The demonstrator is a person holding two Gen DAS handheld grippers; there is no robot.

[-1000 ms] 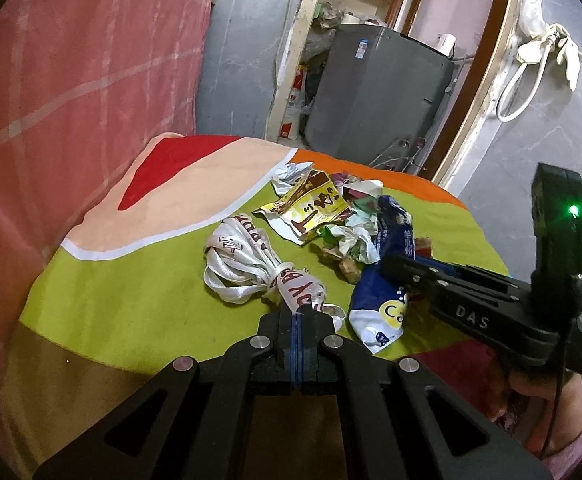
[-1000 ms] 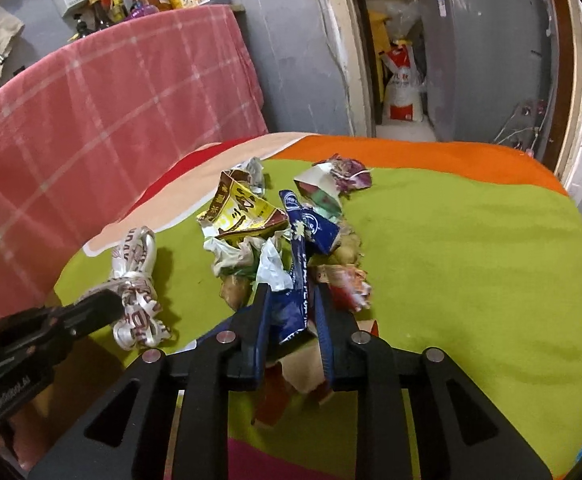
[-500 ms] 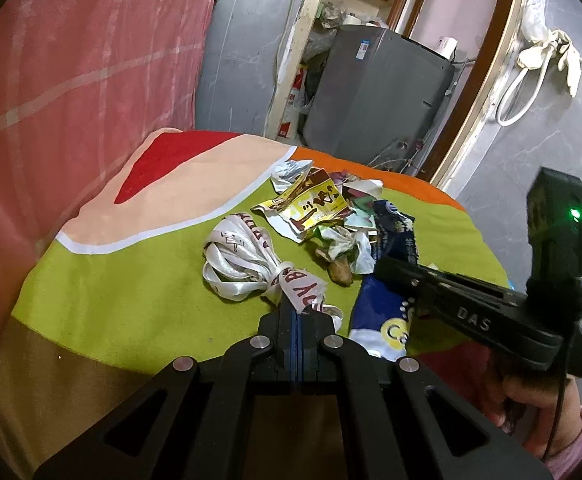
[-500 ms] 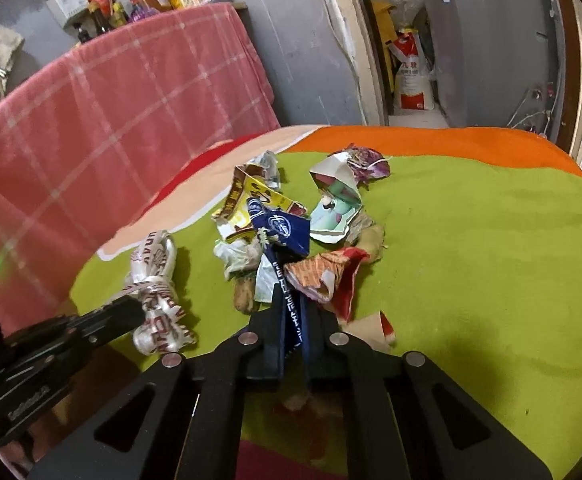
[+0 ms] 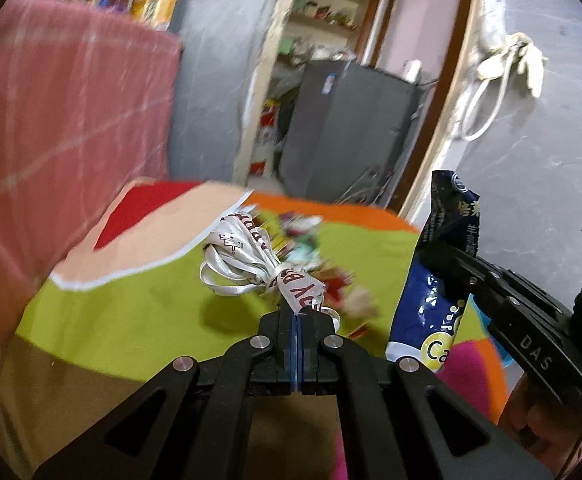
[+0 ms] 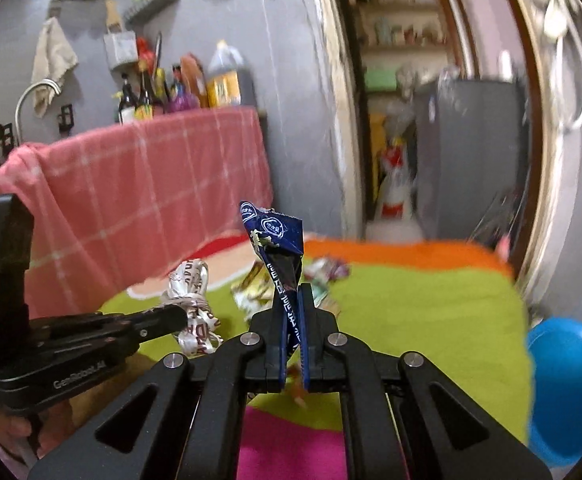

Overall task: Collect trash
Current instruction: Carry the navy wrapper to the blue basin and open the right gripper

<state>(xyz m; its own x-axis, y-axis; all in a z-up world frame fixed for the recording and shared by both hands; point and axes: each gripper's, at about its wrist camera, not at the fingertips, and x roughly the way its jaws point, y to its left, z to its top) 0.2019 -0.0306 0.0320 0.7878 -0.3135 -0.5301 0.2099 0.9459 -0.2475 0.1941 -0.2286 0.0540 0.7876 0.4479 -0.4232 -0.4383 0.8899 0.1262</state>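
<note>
Pinching the white ribbon bundle (image 5: 247,264) in my left gripper (image 5: 297,316), jaws closed on its end; red letters on it, not fully readable. My right gripper (image 6: 293,304) is clamped on the blue wrapper (image 6: 277,240), raised above the green cloth (image 6: 423,300), where the remaining trash pile (image 5: 315,252) lies. Wrapper print: "Ca", Chinese characters. Gripper bodies read "DAS" and "GenRobot.AI".

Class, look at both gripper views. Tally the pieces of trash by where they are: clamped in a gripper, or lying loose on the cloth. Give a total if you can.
Clamped in a gripper: 2, the white ribbon bundle in the left gripper and the blue wrapper in the right gripper.
Loose on the cloth: several wrappers, too blurred to count.
Total: at least 3.
</note>
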